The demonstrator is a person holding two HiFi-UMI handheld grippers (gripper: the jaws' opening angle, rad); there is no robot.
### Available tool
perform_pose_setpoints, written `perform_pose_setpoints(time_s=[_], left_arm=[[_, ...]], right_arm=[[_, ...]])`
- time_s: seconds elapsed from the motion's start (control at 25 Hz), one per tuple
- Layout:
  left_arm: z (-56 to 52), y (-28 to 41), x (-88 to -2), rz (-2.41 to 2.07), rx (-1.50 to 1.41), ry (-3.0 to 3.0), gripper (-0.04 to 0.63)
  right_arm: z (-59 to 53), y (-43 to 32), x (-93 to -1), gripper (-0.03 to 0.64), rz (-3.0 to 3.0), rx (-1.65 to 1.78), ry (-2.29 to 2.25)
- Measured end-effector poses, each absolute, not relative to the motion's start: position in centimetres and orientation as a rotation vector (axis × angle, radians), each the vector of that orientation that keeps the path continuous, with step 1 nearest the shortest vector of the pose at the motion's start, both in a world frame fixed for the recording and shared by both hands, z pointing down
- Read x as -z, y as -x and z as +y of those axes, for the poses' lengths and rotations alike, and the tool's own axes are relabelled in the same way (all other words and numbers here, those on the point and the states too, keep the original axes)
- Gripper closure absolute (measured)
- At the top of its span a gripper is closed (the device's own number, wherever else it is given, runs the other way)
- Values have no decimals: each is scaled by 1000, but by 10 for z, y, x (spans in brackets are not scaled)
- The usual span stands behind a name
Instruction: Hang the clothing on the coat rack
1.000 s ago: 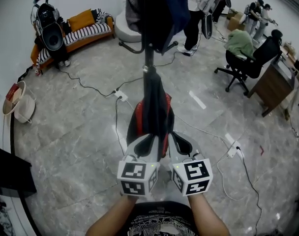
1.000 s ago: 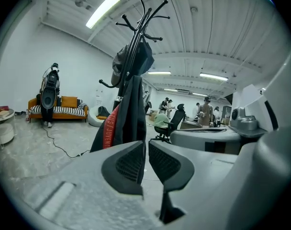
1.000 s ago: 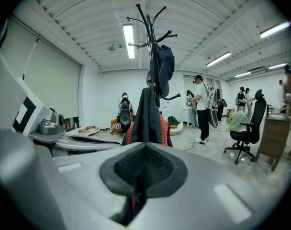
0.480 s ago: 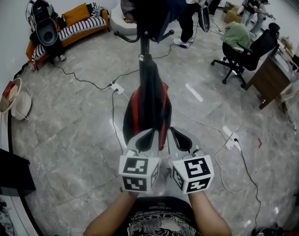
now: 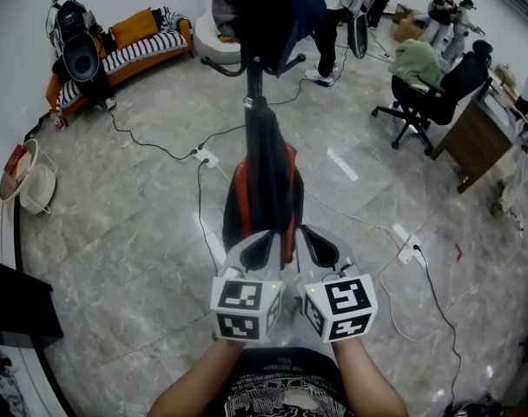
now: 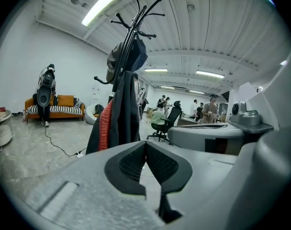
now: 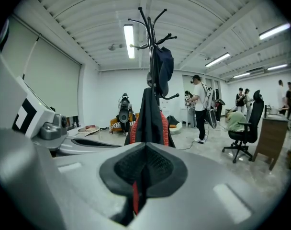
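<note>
Left hand-held gripper (image 6: 145, 143), spread a second ago, is now pressed together at the hem of the jacket (image 5: 264, 172); cloth between its pads is unconfirmed. Right hand-held gripper (image 7: 144, 146) pinches the red-trimmed hem. The jacket already hangs on the coat rack (image 5: 252, 81), so release probably remains.

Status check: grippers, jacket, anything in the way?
Left gripper shut, empty. Right gripper shut on black jacket with red stripes, hanging on black coat rack. White power strip on floor beside it.
</note>
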State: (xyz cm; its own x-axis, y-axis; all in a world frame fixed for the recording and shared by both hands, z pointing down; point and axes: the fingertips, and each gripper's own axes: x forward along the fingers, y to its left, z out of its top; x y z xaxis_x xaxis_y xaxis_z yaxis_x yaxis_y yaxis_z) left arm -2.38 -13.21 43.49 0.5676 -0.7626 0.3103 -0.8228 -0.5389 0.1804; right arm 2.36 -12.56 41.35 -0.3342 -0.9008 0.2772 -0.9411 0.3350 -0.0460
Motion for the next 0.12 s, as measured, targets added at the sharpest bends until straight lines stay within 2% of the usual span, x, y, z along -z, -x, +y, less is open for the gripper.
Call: perform_pose_setpoints(time_s=[0.12], left_arm=[[-132, 26, -437, -1304, -281, -2494, 591]], right_arm=[[-124, -21, -415, 617, -2394, -295, -1675]])
